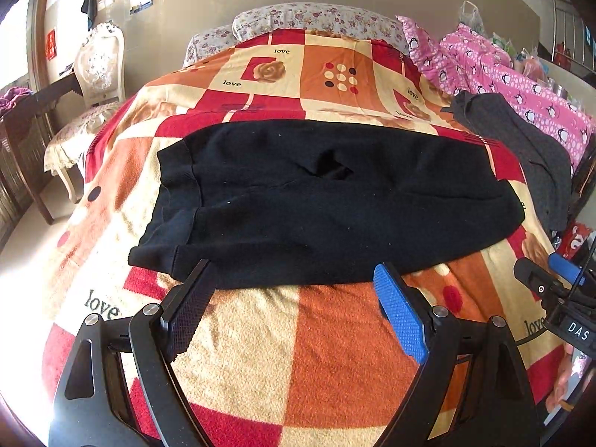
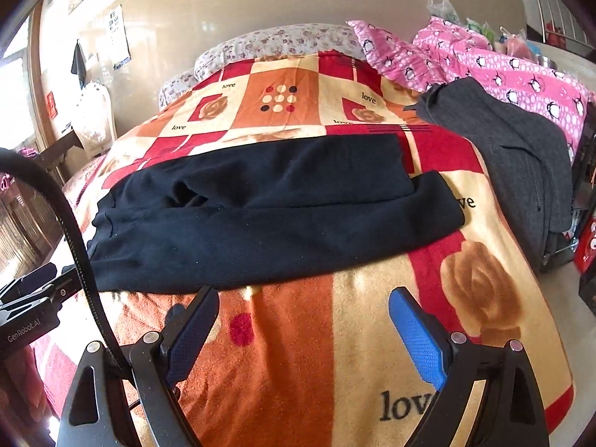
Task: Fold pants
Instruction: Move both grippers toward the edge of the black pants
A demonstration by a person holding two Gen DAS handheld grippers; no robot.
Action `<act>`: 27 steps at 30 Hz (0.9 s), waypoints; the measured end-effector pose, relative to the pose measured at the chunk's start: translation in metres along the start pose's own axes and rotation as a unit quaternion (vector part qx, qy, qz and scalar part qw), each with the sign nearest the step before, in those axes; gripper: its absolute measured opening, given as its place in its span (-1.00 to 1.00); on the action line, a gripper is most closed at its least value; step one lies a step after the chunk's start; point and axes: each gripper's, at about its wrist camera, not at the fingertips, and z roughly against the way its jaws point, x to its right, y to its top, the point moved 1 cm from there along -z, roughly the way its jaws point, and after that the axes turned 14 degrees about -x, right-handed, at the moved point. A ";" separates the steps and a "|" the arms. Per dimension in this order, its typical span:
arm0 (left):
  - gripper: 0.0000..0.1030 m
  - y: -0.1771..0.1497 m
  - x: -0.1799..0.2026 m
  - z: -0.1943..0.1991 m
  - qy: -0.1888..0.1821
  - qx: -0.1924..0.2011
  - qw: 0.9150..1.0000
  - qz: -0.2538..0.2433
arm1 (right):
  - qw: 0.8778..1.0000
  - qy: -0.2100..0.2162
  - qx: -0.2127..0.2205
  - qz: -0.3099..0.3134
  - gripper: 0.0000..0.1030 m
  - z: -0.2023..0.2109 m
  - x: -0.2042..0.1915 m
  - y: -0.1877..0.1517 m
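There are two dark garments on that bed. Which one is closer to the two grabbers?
The black pants, spread across the patterned blanket right ahead of both open grippers. The grey garment lies farther off, at the bed's right edge beside the pink penguin bedding.

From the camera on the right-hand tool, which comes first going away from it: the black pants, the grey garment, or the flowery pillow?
Going away from the right gripper, in the right wrist view:
1. Black pants, straight ahead, lying across the blanket.
2. Grey garment, farther back on the right edge of the bed.
3. Flowery pillow, at the head of the bed, by the wall.

Blanket (image 2: 372, 335): "love"; left gripper (image 2: 28, 307): "GenRobot.AI".
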 end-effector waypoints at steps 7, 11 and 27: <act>0.69 0.000 -0.004 -0.004 0.002 -0.006 1.000 0.008 | 1.000 0.002 -0.009 0.002 0.79 -0.006 -0.003 0.001; 0.69 0.002 -0.007 -0.007 0.002 -0.009 1.000 0.012 | 1.000 0.005 -0.012 -0.001 0.79 -0.009 -0.003 0.001; 0.69 0.002 -0.024 -0.025 0.002 -0.032 0.999 0.036 | 0.999 0.011 -0.029 -0.021 0.79 -0.025 0.012 0.000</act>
